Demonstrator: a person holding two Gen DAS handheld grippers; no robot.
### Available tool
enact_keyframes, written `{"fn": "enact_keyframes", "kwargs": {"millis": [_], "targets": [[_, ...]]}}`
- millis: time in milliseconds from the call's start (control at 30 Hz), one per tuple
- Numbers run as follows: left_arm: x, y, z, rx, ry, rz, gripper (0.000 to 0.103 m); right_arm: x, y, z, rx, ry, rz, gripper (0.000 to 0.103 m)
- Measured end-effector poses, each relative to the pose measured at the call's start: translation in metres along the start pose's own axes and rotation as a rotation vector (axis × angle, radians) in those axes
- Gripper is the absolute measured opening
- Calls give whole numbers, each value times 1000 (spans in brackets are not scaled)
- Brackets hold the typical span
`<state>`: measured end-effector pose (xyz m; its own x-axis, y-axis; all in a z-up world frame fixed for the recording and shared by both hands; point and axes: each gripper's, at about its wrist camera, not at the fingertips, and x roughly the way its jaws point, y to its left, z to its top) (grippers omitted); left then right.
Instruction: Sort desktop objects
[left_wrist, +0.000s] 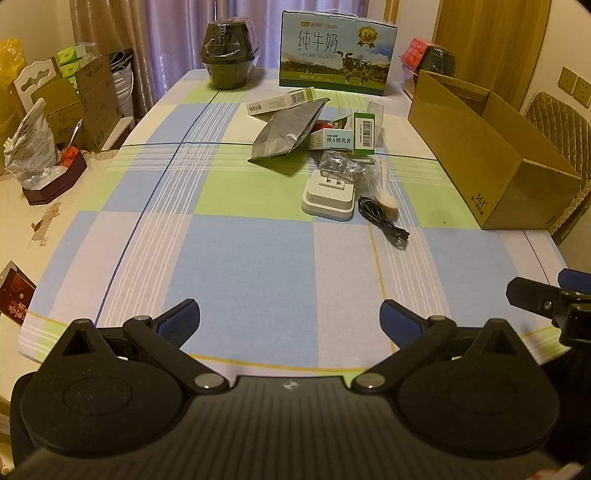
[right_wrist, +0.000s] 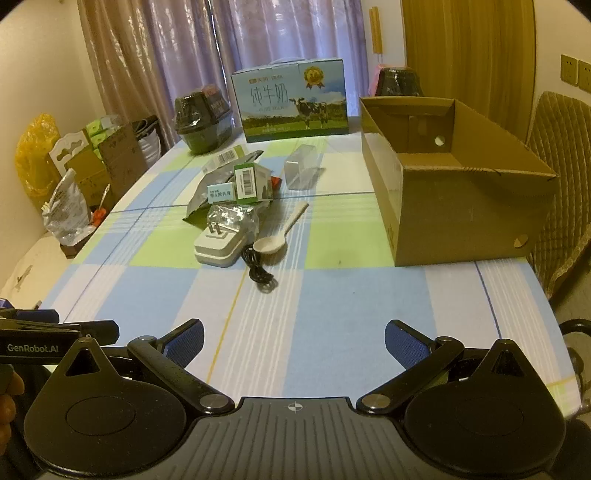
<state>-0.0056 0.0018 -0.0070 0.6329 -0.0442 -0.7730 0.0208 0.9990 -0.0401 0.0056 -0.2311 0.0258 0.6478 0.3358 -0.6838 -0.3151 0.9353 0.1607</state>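
A heap of small items lies mid-table: a white plug adapter (left_wrist: 327, 197) (right_wrist: 218, 246), a black cable (left_wrist: 384, 221) (right_wrist: 260, 271), a pale spoon (left_wrist: 386, 195) (right_wrist: 277, 238), a silver foil pouch (left_wrist: 290, 129) (right_wrist: 207, 197), small green-and-white cartons (left_wrist: 364, 133) (right_wrist: 251, 182) and clear plastic wrap (left_wrist: 345, 166) (right_wrist: 303, 168). An open cardboard box (left_wrist: 491, 147) (right_wrist: 454, 184) stands to the right of the heap. My left gripper (left_wrist: 290, 321) is open and empty over the near table edge. My right gripper (right_wrist: 293, 341) is likewise open and empty, well short of the heap.
A milk carton case (left_wrist: 336, 53) (right_wrist: 291, 101) and a dark wrapped pot (left_wrist: 227, 55) (right_wrist: 203, 118) stand at the table's far end. Boxes and bags crowd a side surface at left (left_wrist: 55, 122). A quilted chair (right_wrist: 561, 177) sits right of the table.
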Motion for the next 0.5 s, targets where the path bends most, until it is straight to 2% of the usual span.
{"fn": "enact_keyframes", "kwargs": {"millis": [500], "targets": [[1,0,0,-5,4,0,102,0,-1,0,-3,3,4,101]]}}
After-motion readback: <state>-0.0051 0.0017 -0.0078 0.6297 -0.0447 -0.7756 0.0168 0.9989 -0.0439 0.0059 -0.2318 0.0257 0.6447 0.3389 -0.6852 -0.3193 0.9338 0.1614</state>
